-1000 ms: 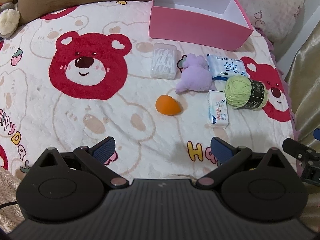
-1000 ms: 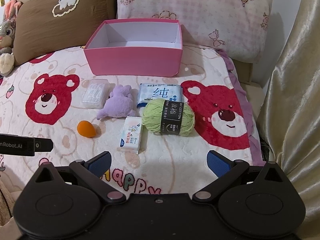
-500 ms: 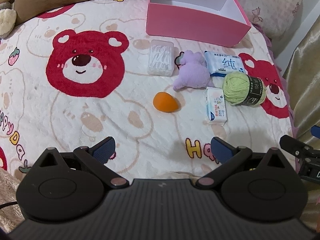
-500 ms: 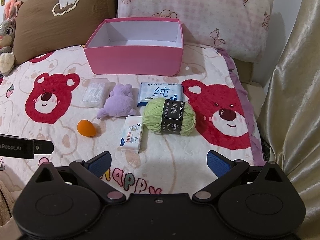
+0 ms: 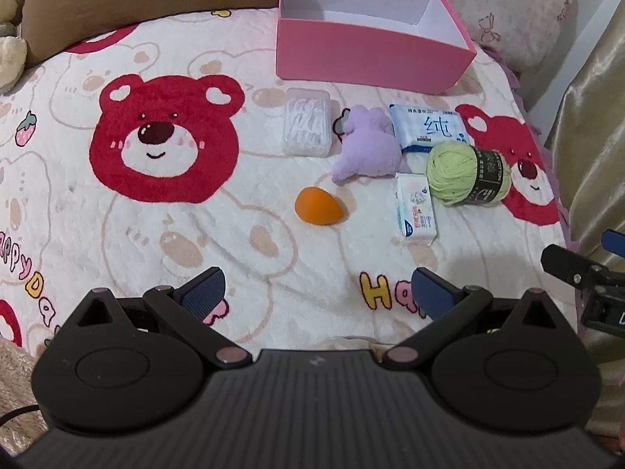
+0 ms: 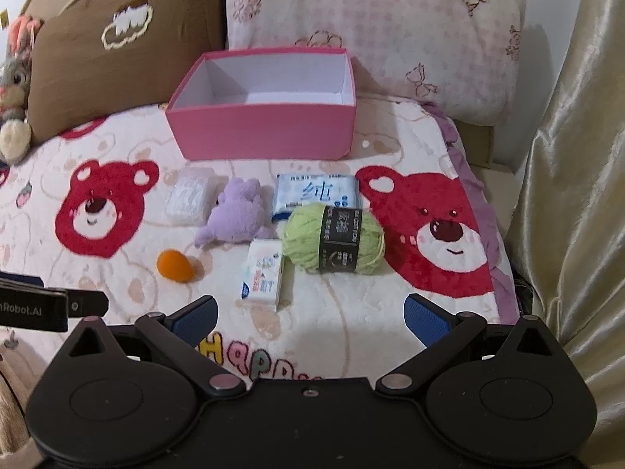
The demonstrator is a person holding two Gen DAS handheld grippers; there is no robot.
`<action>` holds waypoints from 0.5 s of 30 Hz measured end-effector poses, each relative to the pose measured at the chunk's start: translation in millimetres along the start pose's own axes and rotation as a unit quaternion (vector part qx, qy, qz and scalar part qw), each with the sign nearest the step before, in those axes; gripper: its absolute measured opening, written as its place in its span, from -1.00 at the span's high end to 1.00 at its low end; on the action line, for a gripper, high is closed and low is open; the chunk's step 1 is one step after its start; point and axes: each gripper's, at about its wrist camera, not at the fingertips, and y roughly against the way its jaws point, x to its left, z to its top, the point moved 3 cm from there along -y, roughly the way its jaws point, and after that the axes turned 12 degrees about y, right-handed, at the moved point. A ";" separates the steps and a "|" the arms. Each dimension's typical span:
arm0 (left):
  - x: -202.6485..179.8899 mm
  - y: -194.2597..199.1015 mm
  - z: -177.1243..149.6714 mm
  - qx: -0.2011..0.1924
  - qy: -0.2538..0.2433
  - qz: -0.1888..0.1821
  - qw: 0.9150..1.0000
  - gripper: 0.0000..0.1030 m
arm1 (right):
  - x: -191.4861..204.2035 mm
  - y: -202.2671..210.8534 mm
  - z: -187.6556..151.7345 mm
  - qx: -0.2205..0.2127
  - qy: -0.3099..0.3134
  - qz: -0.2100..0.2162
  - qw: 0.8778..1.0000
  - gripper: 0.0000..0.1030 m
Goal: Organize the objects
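An empty pink box stands at the far side of the bear blanket. In front of it lie a clear plastic case, a purple plush, a blue-white wipes pack, a green yarn ball, a small tissue pack and an orange sponge egg. My left gripper is open and empty, short of the egg. My right gripper is open and empty, short of the yarn.
A brown pillow and a pink pillow lean behind the box. A plush rabbit sits at the far left. A gold curtain hangs past the blanket's right edge. The other gripper shows at each view's side.
The left view has drifted slightly, the objects shifting a little in frame. The right gripper has hardly moved. Both stay open.
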 end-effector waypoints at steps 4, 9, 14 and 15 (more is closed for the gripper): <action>4.3 6.5 9.9 -0.001 -0.002 0.001 1.000 -1.00 | 2.7 6.2 7.4 -0.043 0.019 0.013 0.999 -0.99; 13.2 22.5 35.3 -0.018 -0.013 -0.009 1.000 -0.98 | 11.9 16.8 28.8 -0.094 0.068 0.047 0.992 -0.99; 15.1 32.2 62.1 -0.034 -0.039 -0.005 0.999 -0.97 | 24.8 22.0 47.5 -0.134 0.122 0.081 0.980 -0.99; 15.1 32.6 66.6 -0.039 -0.043 -0.008 0.998 -0.97 | 27.8 20.9 52.1 -0.141 0.130 0.085 0.978 -0.99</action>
